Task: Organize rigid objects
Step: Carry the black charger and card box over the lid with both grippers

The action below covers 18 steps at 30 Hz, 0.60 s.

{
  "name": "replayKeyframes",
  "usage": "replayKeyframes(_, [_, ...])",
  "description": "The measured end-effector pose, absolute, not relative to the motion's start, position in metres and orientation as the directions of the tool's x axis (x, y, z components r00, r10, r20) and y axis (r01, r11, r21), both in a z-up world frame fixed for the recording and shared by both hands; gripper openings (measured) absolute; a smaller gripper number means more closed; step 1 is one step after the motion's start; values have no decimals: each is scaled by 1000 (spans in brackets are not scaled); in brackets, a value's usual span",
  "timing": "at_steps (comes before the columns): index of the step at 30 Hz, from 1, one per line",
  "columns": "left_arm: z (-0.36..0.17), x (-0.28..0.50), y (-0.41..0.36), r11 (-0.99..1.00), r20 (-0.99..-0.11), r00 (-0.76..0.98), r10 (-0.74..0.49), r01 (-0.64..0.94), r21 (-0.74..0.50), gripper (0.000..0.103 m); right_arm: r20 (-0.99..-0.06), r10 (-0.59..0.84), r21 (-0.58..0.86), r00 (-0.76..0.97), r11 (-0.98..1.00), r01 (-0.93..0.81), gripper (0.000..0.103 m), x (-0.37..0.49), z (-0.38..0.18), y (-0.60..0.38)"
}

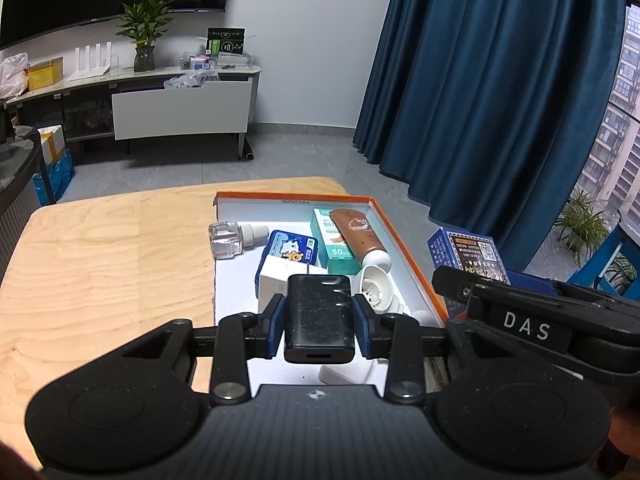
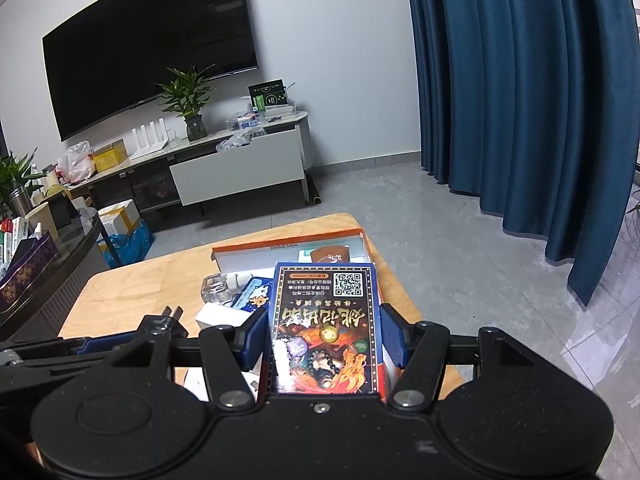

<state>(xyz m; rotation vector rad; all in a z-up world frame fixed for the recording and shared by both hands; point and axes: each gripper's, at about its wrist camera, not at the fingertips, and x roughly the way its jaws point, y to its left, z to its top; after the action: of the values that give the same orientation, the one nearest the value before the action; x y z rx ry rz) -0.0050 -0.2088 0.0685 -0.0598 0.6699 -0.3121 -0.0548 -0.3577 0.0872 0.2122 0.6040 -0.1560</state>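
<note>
My left gripper [image 1: 320, 316] is shut on a black charger [image 1: 319, 312] and holds it above the near end of an orange-rimmed white tray [image 1: 412, 248]. The tray holds a clear glass bottle [image 1: 226, 238], a blue packet [image 1: 294, 248], a teal box [image 1: 334, 240], a brown tube [image 1: 360, 236], a white box [image 1: 276, 280] and a white cup [image 1: 374, 284]. My right gripper [image 2: 324, 332] is shut on a blue printed card box [image 2: 326, 328], held over the tray's right side; the box also shows in the left wrist view [image 1: 468, 252].
The tray sits on a light wooden table [image 1: 100, 264]. Beyond are grey floor, a TV cabinet [image 1: 180, 108] with a plant, a dark TV [image 2: 152, 44] and blue curtains [image 1: 500, 80]. A dark side table with clutter stands at the left [image 2: 48, 248].
</note>
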Motion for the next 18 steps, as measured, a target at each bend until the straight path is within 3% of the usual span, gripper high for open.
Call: replayKeyframes(18, [67, -11, -206, 955, -619, 728, -296, 251, -161, 37, -594, -70, 146, 801, 970, 194, 71, -53, 78, -354])
